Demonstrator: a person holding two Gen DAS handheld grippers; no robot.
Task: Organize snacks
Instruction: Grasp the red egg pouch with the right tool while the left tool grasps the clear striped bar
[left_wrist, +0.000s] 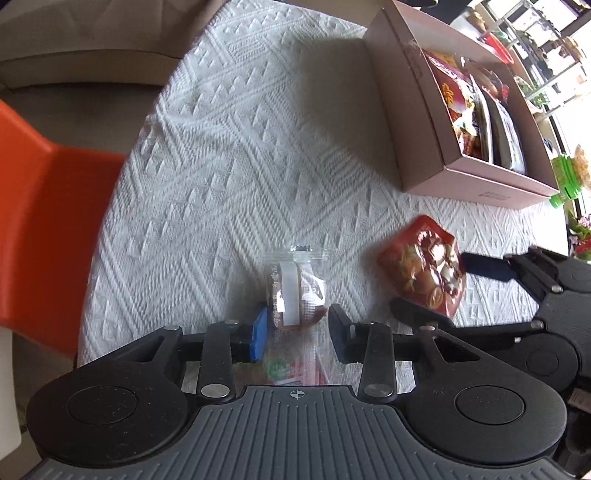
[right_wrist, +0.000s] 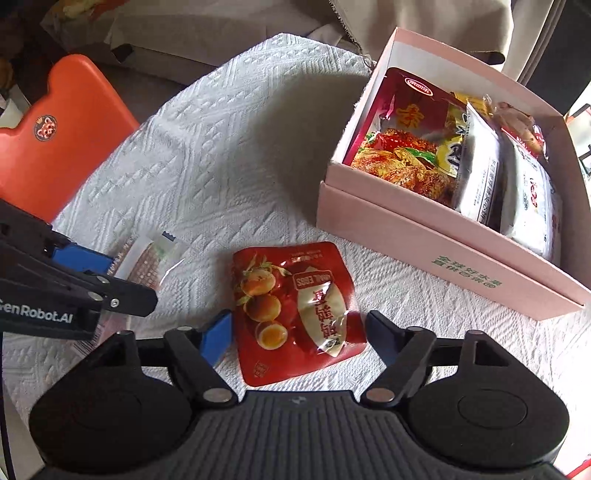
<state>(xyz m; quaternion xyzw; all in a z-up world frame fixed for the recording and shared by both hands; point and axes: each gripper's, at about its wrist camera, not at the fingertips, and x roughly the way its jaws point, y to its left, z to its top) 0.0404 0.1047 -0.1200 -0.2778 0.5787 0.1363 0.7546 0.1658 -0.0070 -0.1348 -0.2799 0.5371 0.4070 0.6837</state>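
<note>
A clear plastic-wrapped snack (left_wrist: 297, 288) is straddled by the parted left gripper (left_wrist: 297, 328); a red foil egg packet (right_wrist: 295, 314) by the wide right gripper (right_wrist: 299, 332), near the pink cardboard box (right_wrist: 424, 240)

This looks like a home. A desk (right_wrist: 229, 155) wears a white bumpy cloth, an orange chair (right_wrist: 70, 129) stands at its left, and a soft beige sofa (left_wrist: 74, 44) sits far behind.

clear packet (left_wrist: 295, 291) lower end behind left gripper, box (left_wrist: 461, 122) snacks half hidden by wall
</note>
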